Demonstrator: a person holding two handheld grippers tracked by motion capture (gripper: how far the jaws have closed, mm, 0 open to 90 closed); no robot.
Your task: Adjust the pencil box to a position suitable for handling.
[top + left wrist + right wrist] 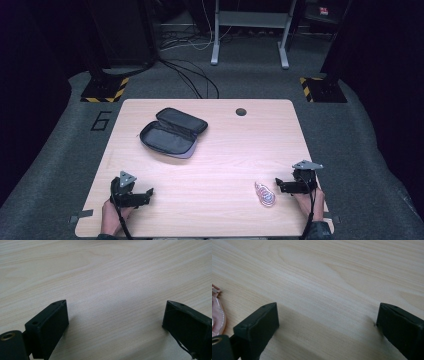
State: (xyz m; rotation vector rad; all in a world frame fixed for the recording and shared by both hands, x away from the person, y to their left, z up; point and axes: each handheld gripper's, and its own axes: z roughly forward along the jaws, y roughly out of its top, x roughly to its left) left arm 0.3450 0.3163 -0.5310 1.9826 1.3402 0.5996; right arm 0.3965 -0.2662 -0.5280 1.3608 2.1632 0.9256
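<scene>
My left gripper (144, 193) and right gripper (281, 185) rest spread wide, empty. The open pouch (172, 131) lies at eleven o'clock; soft, I'd pinch its rim. Near my right gripper, at nine o'clock, sits a pink packet (265, 194), probably light and slippery.

Looks like a lab / recording rig, not a home. Light wood table (210, 150) sits on grey carpet (55, 150) with a "6" (101, 120) marked beside it. Black stands on hazard-striped bases (105, 89) flank the far corners. Loose cables (192, 75) run across the floor to a white desk frame (248, 30). Dark surround, lighting only on the table.
</scene>
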